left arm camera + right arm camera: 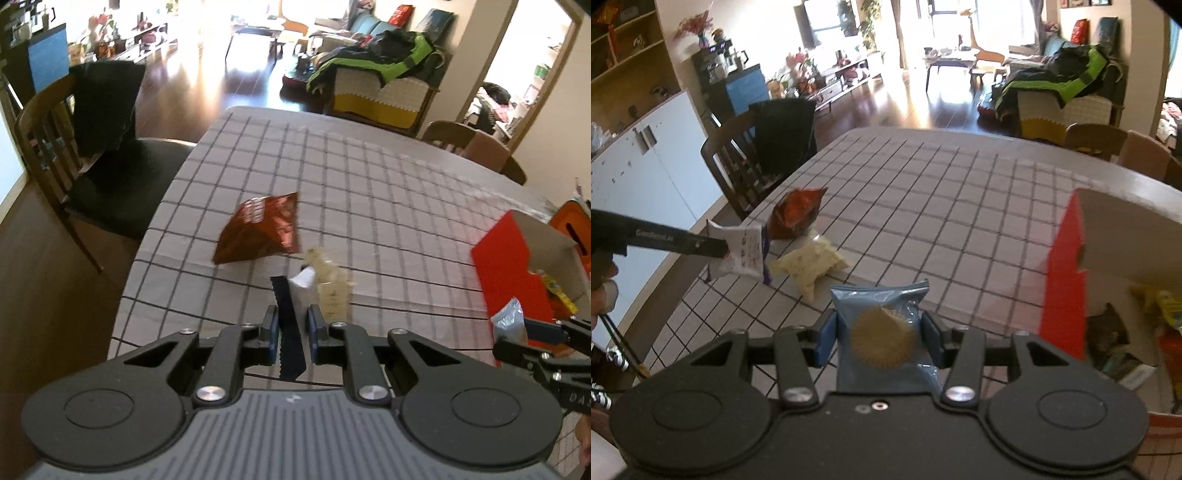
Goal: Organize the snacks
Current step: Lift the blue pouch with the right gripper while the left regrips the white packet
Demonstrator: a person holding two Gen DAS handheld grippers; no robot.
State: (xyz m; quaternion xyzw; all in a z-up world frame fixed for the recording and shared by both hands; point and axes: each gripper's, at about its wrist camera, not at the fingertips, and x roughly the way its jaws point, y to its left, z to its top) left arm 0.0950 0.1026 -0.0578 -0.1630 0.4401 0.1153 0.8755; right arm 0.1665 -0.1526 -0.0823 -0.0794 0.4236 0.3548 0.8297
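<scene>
Blue packet [882,332] between right fingers [825,338]; box [1067,280] beside

Box [1067,266] cut off by the right frame edge, its contents [1115,332] a blurred, unidentifiable jumble.

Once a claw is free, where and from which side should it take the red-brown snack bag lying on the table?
Grip the red-brown snack bag by its flat crimped end seam, coming from above with the fingers across the seam. The middle is puffed and would likely slip; the seam is thin. The pale yellow bag lies close beside it, so avoid that side.
</scene>
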